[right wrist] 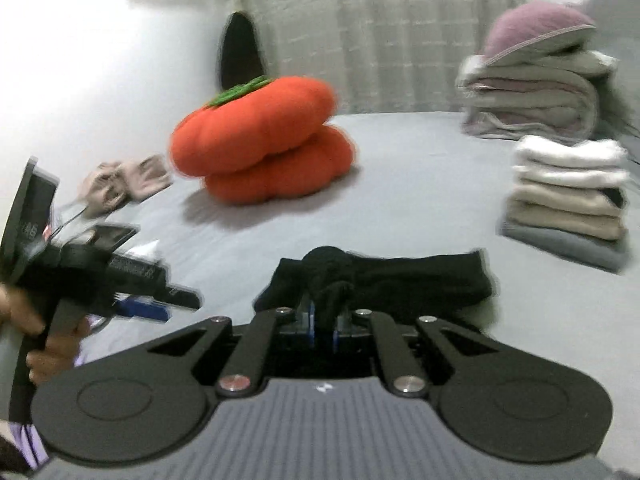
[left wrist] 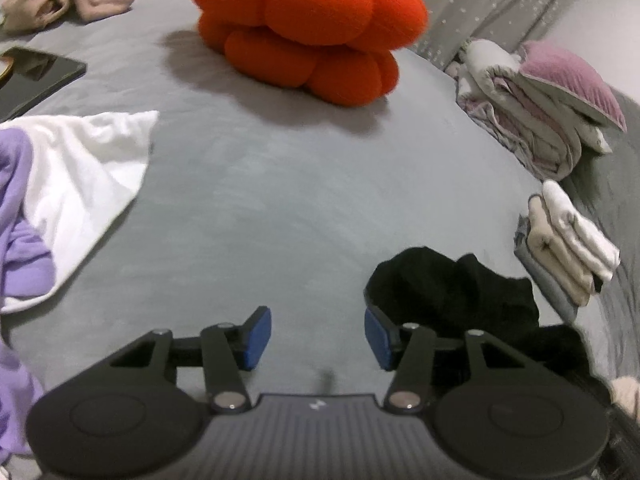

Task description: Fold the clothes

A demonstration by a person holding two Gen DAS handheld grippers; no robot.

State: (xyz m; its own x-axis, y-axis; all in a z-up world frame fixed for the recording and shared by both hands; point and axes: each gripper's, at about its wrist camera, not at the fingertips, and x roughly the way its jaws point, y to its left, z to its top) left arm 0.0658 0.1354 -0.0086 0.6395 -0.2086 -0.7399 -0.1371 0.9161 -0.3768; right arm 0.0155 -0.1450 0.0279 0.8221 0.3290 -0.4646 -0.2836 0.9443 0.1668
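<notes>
- Pinching a bunched fold of the black garment (right wrist: 380,280) at lower centre, the right gripper (right wrist: 323,330) stood clamped.
- Left gripper (left wrist: 318,338) gaped wide, garment at its right finger.

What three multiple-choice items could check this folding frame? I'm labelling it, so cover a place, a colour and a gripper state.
1. Where is the folded stack?
A. right of the black garment
B. on the pumpkin cushion
C. under the phone

2. Colour of the unfolded garment beside the white cloth?
A. green
B. purple
C. red

3. The right gripper is:
A. open, empty
B. out of view
C. shut on the black garment

Answers: 1 A, it stands at the bed's right side; 2 B, lilac fabric overlaps the white; 3 C, black cloth bunches between closed pads.
</notes>
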